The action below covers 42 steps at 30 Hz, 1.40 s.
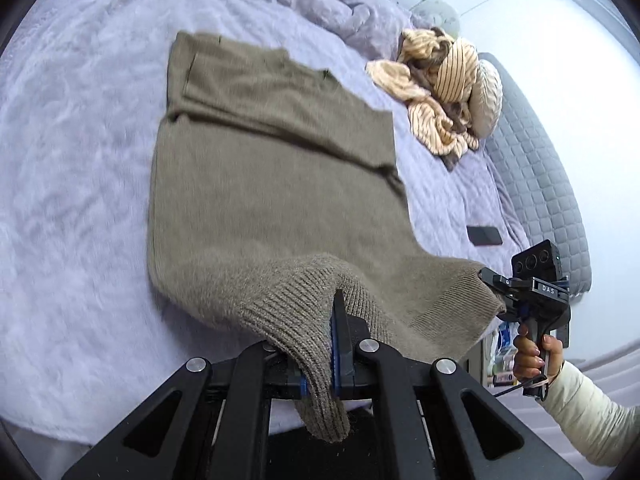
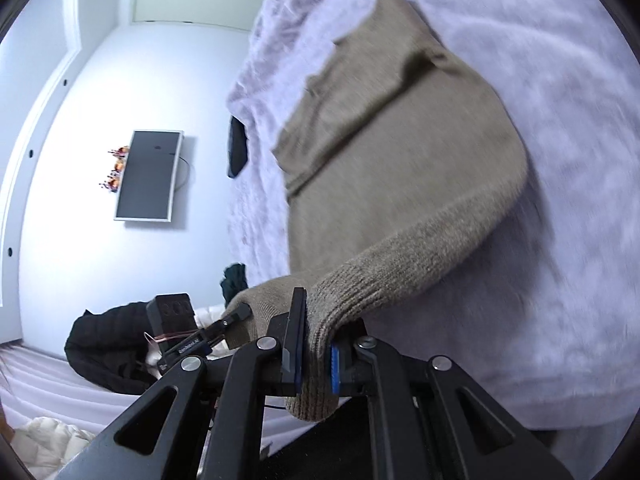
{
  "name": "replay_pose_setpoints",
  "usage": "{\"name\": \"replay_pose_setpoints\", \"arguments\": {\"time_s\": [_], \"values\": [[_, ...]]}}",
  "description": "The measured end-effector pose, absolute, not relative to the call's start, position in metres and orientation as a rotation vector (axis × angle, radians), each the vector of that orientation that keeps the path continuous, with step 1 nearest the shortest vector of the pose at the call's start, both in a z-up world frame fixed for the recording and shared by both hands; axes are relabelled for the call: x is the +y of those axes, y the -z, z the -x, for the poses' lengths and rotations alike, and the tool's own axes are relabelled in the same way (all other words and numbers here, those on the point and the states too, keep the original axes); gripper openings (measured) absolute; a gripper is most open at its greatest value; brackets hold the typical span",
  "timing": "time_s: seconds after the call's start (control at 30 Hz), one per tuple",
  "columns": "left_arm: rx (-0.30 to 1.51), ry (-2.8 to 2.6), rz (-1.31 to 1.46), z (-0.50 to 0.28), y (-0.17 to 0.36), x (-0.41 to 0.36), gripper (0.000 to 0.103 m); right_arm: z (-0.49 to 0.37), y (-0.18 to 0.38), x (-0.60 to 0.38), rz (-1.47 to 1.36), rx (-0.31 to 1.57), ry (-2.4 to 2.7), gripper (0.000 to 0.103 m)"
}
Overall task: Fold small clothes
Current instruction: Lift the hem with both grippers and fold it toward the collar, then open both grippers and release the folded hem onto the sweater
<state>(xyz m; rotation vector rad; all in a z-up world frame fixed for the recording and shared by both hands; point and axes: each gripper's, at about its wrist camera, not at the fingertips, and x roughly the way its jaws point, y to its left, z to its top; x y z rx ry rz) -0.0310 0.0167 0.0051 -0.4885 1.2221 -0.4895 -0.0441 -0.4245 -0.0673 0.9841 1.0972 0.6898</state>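
Olive-brown knitted sweater (image 1: 256, 184) lies spread on a pale lilac fuzzy blanket (image 1: 80, 160), its near ribbed hem lifted off the bed at both corners. Left gripper (image 1: 338, 344): jaws clamped on one hem corner, knit bunched between the blue pads and hanging below them. Right gripper (image 2: 314, 364): jaws likewise closed on the other ribbed corner. Left view alone shows the right hand (image 1: 534, 354) on its grip, a heap of tan striped clothes (image 1: 440, 92) near the sweater's far right corner, a dark flat phone (image 1: 484, 235) on the blanket, and a grey quilted headboard (image 1: 536, 184). Right view alone shows a wall-mounted dark screen (image 2: 150, 174) and a black puffy jacket (image 2: 104, 356) off the bed. Bare blanket runs wide along the sweater's left edge; the right edge has a narrower strip before the heap and phone.
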Motion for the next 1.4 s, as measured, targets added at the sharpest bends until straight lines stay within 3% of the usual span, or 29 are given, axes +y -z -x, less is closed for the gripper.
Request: {"name": "replay_pose_setpoints", "arguments": {"time_s": [0.33,0.53,1.0,1.07,1.2,1.23,1.27,1.3,1.33,1.37,1.4], "values": [[1.143,0.397,0.463,-0.073,-0.037,0.027,0.008,-0.069,0.016,-0.432,-0.940,1.029,-0.759,0.010],[1.134,0.362,0.418,-0.161,-0.025,0.015,0.009,-0.161,0.014,-0.439,-0.911,1.046,-0.747,0.010],[1.253,0.218,0.368,-0.283,0.080,0.012,0.009,-0.310,0.115,-0.425,-0.872,1.230,-0.645,0.010],[1.288,0.194,0.347,-0.287,0.094,0.009,0.016,-0.315,0.130,-0.424,-0.882,1.251,-0.622,0.010],[1.299,0.168,0.339,-0.289,0.097,0.008,0.018,-0.321,0.148,-0.428,-0.956,1.274,-0.583,0.012],[1.297,0.159,0.328,-0.289,0.093,0.008,0.023,-0.320,0.146,-0.429,-0.963,1.270,-0.585,0.014],[1.289,0.149,0.315,-0.289,0.088,0.008,0.044,-0.320,0.143,-0.430,-0.955,1.264,-0.590,0.016],[1.271,0.128,0.291,-0.288,0.080,0.008,0.071,-0.320,0.138,-0.430,-0.938,1.260,-0.596,0.020],[1.253,0.118,0.278,-0.287,0.073,0.009,0.079,-0.321,0.132,-0.430,-0.926,1.252,-0.607,0.029],[1.233,0.116,0.276,-0.287,0.065,0.012,0.080,-0.322,0.126,-0.432,-0.927,1.241,-0.615,0.036],[1.222,0.105,0.269,-0.288,0.058,0.014,0.080,-0.324,0.121,-0.433,-0.933,1.229,-0.617,0.053]]}}
